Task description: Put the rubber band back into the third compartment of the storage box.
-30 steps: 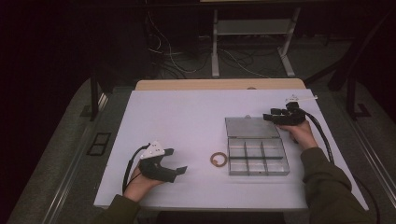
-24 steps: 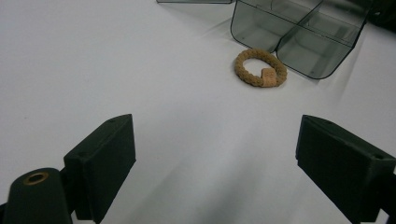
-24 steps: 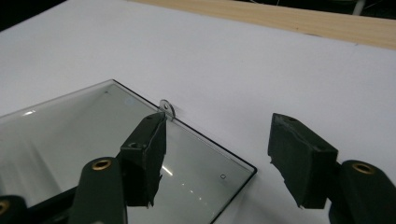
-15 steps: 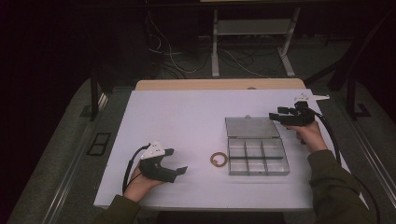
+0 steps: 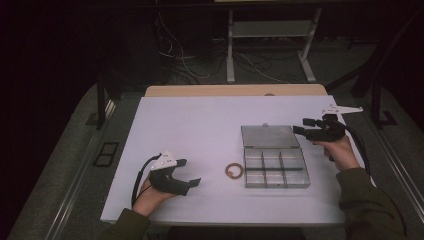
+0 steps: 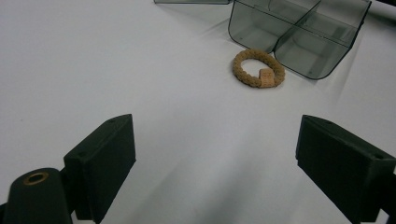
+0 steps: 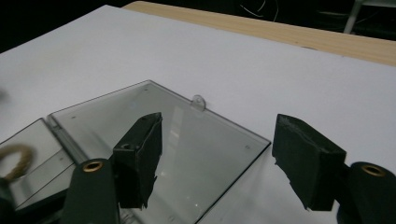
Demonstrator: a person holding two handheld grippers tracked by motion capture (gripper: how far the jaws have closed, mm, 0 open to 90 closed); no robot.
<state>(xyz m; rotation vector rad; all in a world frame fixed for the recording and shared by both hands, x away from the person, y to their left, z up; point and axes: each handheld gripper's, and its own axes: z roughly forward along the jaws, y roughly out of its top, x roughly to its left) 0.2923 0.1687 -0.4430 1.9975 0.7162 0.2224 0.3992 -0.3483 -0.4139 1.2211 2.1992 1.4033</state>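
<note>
White table (image 5: pixel 200 120) mid-frame; my left gripper (image 5: pixel 191 184) gapes lower left — ring (image 5: pixel 233 171) ahead; right gripper (image 5: pixel 300 126) gapes beside box (image 5: pixel 274 156) lid.

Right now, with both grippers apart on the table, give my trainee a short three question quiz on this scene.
1. True or false: the braided ring lies inside a compartment of the clear organizer box.
2. Which gripper is nearer the ring: A left gripper, B right gripper?
3. Fill in: the box lid lies ___ on the white table.

Key: 1 false, it lies on the table beside the box. 2 A. 3 open, flat.
</note>
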